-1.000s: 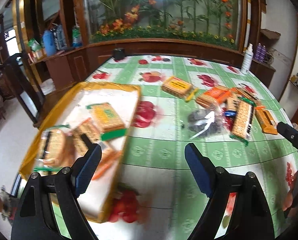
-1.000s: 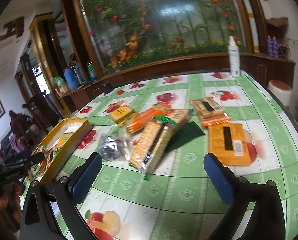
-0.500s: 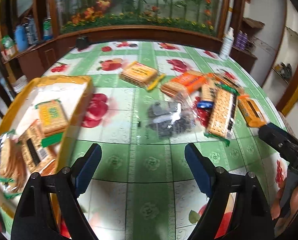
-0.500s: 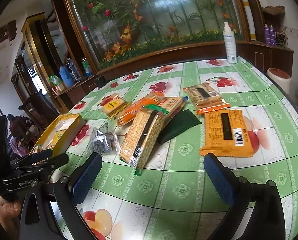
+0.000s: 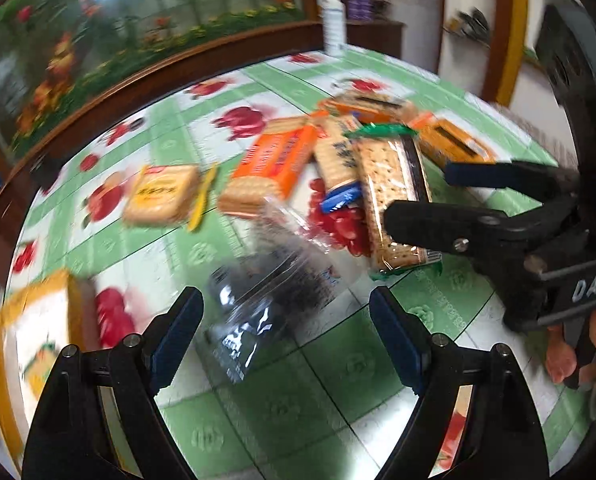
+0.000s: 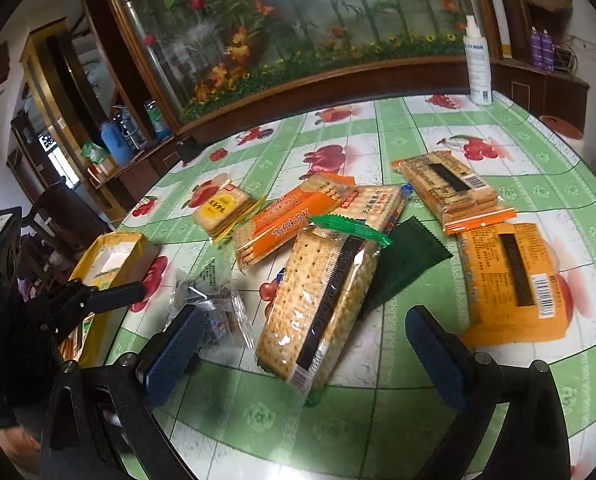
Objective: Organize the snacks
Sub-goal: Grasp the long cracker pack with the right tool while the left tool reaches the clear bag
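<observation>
picking up the clear bag of dark snacks [image 5: 266,300] looks like the left side's step in hand; it lies loose on the bench [image 5: 337,412], just ahead of and between the left gripper's [image 5: 286,340] fingers, which stand wide apart with nothing in them. its crinkly film will slide and crumple, so the fingers should come down astride the bulky middle and close on the contents rather than on a loose edge, then lift before travelling to the yellow tray [image 6: 114,256] at the bench's left, where a few packets already sit.

the long cracker pack with the green end [image 6: 321,304] lies right beside the bag, tilted across other packs, with the right gripper [image 6: 305,344] poised over its near end, fingers wide and empty. it seems best gripped across its narrow width, gently, since crackers break. the orange pack [image 6: 282,224], the yellow square pack [image 6: 222,210] and two orange packs further right [image 6: 513,280] wait behind. both grippers are near each other, so one should clear out first.
</observation>
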Tool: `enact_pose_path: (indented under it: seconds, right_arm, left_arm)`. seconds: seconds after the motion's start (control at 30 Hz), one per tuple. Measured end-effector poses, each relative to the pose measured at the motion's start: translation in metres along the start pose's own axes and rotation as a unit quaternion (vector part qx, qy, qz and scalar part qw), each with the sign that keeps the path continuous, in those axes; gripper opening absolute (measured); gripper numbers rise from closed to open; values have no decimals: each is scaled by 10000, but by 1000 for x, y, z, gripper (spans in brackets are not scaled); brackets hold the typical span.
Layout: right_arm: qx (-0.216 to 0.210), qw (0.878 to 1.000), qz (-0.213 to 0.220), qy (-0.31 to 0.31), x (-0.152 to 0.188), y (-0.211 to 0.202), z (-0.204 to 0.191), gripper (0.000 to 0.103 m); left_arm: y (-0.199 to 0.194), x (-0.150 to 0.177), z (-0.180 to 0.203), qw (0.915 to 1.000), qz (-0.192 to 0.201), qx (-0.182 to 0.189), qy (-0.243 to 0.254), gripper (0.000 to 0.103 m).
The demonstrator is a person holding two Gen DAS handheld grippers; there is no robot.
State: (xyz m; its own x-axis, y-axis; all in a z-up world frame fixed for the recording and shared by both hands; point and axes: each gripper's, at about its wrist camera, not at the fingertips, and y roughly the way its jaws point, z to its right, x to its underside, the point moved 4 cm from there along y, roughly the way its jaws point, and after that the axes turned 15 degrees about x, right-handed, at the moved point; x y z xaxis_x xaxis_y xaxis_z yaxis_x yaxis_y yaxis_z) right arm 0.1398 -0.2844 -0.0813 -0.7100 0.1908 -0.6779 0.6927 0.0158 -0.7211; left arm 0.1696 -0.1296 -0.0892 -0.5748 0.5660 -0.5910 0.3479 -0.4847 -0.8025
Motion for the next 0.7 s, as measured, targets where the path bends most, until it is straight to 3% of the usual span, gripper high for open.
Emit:
enact_pose_path:
  seconds: [0.27, 0.37, 0.53, 0.7]
  right_arm:
    - [99, 9997, -213, 27, 0, 21, -5, 101]
    - [124, 9994, -310, 25, 1, 28, -6, 101]
    - [200, 9989, -408, -109, 2, 37, -10, 83]
    - [311, 9984, -390, -270, 3, 39, -10, 76]
  left_arm:
    - [26, -6, -12, 9977, -474, -37, 476, 86]
    - [32, -9, -15, 9964, -603, 68, 595, 92]
    - [39, -15, -20, 9955, -746, 239, 531, 97]
    - [34, -23, -2, 9888, -854, 44, 1224, 97]
